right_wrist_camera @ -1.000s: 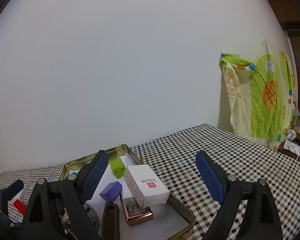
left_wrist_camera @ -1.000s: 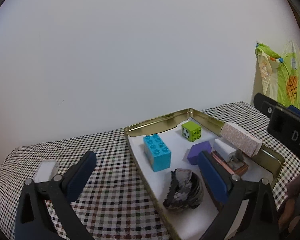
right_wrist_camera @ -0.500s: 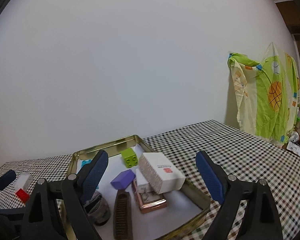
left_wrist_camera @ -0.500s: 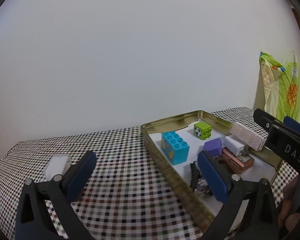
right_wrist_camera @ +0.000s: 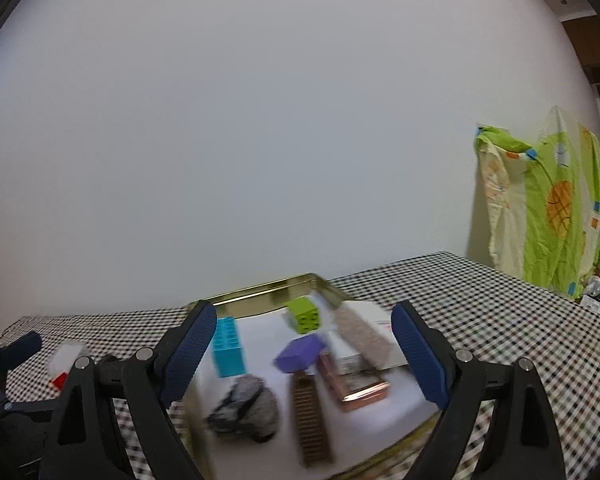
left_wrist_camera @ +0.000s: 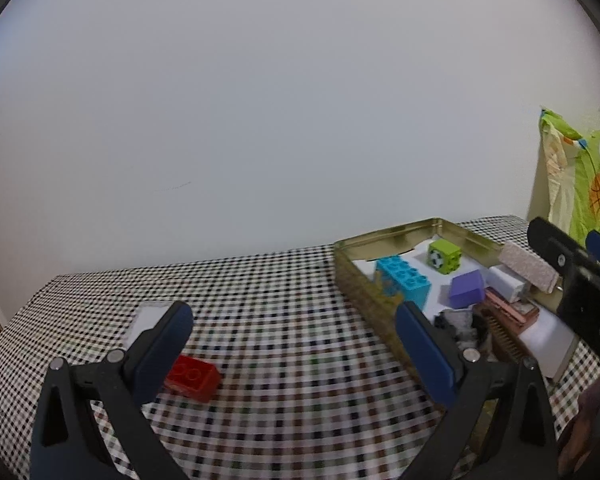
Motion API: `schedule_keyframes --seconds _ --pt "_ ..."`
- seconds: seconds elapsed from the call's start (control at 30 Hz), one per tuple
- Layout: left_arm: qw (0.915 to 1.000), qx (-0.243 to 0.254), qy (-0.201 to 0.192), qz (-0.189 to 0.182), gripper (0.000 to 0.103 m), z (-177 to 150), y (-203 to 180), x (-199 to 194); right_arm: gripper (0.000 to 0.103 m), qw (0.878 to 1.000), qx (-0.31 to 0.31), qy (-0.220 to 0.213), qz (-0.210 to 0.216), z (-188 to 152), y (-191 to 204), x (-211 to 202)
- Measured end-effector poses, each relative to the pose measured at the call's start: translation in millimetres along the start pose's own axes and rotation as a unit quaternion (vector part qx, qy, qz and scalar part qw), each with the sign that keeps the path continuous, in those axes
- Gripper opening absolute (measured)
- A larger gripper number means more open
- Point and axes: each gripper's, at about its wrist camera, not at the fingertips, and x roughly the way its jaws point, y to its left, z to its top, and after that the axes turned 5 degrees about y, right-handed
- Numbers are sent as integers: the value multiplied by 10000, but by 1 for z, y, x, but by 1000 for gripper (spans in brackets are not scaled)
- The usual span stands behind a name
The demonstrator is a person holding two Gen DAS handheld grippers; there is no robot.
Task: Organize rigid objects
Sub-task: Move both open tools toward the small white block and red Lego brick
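Red brick flat on checked cloth, gold tin holding cyan brick, green cube, purple block

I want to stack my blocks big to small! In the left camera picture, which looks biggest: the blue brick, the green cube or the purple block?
1. blue brick
2. and 3. purple block and green cube look alike; the cube sits farther back, so I won't rank them.
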Motion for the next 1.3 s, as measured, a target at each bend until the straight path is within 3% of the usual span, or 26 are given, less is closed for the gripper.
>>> schedule_keyframes --seconds 0.47,0.87,1.13,1.3 --pt "9990 -185 134 389 102 -2 56 10 91 9976 -323 206 585 -10 77 12" --pt "9943 -581 539 720 102 -6 122 37 91 9915 -630 476 1035 -16 126 30" --pt "9741 -1370 1186 1356 102 -18 197 63 91 9754 -996 1035 1673 -22 157 52" --pt "9609 -1828 1475 1468 102 -28 233 73 91 9474 -1188 1903 2282 -28 179 82"
